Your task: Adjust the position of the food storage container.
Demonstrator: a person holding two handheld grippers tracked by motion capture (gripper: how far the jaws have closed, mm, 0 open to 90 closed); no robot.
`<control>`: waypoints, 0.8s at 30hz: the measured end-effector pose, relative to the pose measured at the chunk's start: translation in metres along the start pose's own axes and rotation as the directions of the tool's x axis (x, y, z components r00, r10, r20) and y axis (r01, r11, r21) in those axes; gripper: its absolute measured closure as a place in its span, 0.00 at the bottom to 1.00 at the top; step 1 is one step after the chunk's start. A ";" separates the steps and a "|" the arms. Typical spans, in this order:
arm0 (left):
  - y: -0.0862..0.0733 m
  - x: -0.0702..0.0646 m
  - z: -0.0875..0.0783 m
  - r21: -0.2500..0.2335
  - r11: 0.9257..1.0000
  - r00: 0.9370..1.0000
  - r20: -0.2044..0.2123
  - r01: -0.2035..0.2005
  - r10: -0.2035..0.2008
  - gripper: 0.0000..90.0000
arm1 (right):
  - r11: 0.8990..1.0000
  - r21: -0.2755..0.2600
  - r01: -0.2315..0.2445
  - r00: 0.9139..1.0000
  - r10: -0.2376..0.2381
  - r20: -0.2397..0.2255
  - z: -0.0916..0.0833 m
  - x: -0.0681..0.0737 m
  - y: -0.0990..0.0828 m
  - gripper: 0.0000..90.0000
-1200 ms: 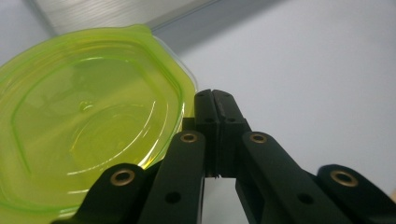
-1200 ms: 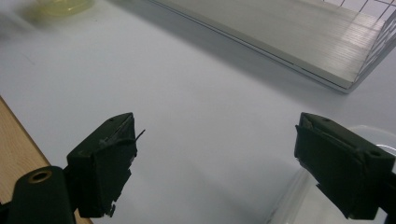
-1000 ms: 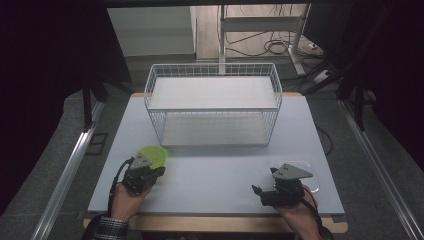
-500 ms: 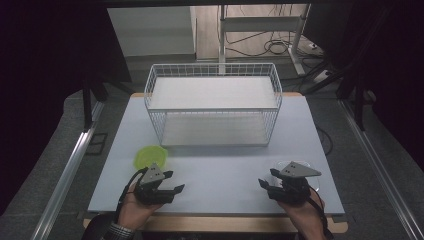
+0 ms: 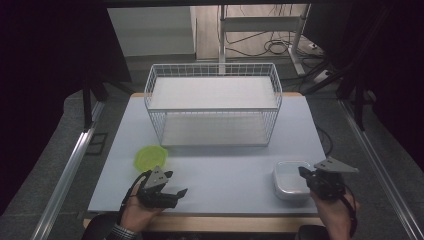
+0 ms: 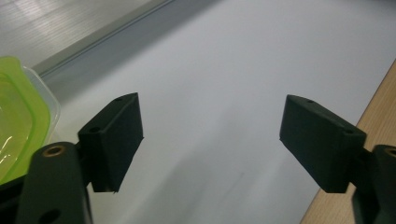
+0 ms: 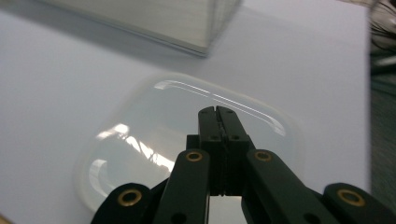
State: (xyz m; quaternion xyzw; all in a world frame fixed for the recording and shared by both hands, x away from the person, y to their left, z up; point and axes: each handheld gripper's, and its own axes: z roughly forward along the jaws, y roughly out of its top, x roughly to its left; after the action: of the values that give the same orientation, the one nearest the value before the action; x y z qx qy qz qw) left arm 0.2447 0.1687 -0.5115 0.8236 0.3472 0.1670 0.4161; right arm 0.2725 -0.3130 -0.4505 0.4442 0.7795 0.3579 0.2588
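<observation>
Both tongs are empty at this moment. My left gripper (image 5: 172,188) has its jaws spread wide, having just been opening, with nothing between them but bare table (image 5: 225,170); the green container (image 5: 150,157) sits just beside it, free of the pads, and its rim shows at the edge of the left gripper view (image 6: 21,121). My right gripper (image 5: 306,173) has just been closing and its jaws now meet flat against each other, clamping nothing. It hangs over the near side of the clear container (image 5: 291,179), which lies on the table by my right hand; in the right gripper view the pinched tips (image 7: 218,116) sit above that container (image 7: 154,135), and I cannot tell whether they touch it.

I judge that I am between placing and the next pick. The wire basket (image 5: 214,107) stands well apart at the back of the table. To lift the clear container I would first need to spread the right jaws again and bring them around its rim.
</observation>
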 end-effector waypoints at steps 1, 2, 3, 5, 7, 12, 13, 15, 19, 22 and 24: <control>0.000 0.000 0.000 -0.004 1.000 1.000 -0.002 0.001 -0.001 0.22 | 1.000 0.001 -0.017 1.000 0.017 0.021 -0.002 -0.006 -0.002 1.00; -0.001 0.000 0.000 -0.012 1.000 1.000 0.000 0.001 -0.001 0.21 | 0.999 0.002 -0.046 0.997 0.046 0.054 -0.007 -0.016 -0.008 1.00; -0.001 0.000 -0.001 -0.016 1.000 1.000 0.004 0.001 -0.001 0.21 | 0.998 0.001 -0.060 0.996 0.059 0.070 -0.009 -0.020 -0.011 1.00; 0.000 0.000 -0.001 -0.019 1.000 1.000 0.005 -0.004 0.004 0.21 | 0.996 0.005 -0.092 0.992 0.091 0.088 -0.013 -0.028 -0.016 1.00; -0.001 -0.001 0.000 -0.014 1.000 1.000 0.002 -0.011 0.011 0.21 | 0.994 0.013 -0.108 0.989 0.106 0.101 -0.015 -0.032 -0.020 1.00; -0.001 -0.003 0.002 0.002 1.000 1.000 -0.007 -0.030 0.030 0.21 | 0.989 0.055 -0.139 0.986 0.133 0.101 -0.014 -0.036 -0.028 1.00; -0.001 -0.004 0.003 0.012 0.999 0.999 -0.009 -0.039 0.039 0.21 | 0.988 0.061 -0.140 0.985 0.133 0.111 -0.013 -0.034 -0.028 1.00; -0.001 -0.005 0.004 0.020 0.998 0.999 -0.012 -0.051 0.051 0.21 | 0.987 0.070 -0.142 0.984 0.133 0.120 -0.013 -0.033 -0.028 1.00; -0.001 -0.007 0.005 0.025 0.998 0.998 -0.018 -0.062 0.062 0.21 | 0.987 0.074 -0.143 0.985 0.135 0.106 -0.013 -0.028 -0.029 1.00; -0.001 -0.008 0.004 0.023 0.997 0.997 -0.024 -0.069 0.069 0.22 | 0.988 0.079 -0.135 0.988 0.128 0.084 -0.011 -0.024 -0.028 1.00; 0.000 -0.009 0.004 0.020 0.997 0.997 -0.026 -0.070 0.070 0.23 | 0.988 0.077 -0.130 0.990 0.125 0.071 -0.010 -0.022 -0.027 1.00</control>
State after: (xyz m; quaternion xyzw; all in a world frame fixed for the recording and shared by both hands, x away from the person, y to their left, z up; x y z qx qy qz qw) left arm 0.2408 0.1604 -0.5142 0.8369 0.3251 0.1890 0.3976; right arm 0.2618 -0.3454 -0.4640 0.5150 0.7545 0.3266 0.2427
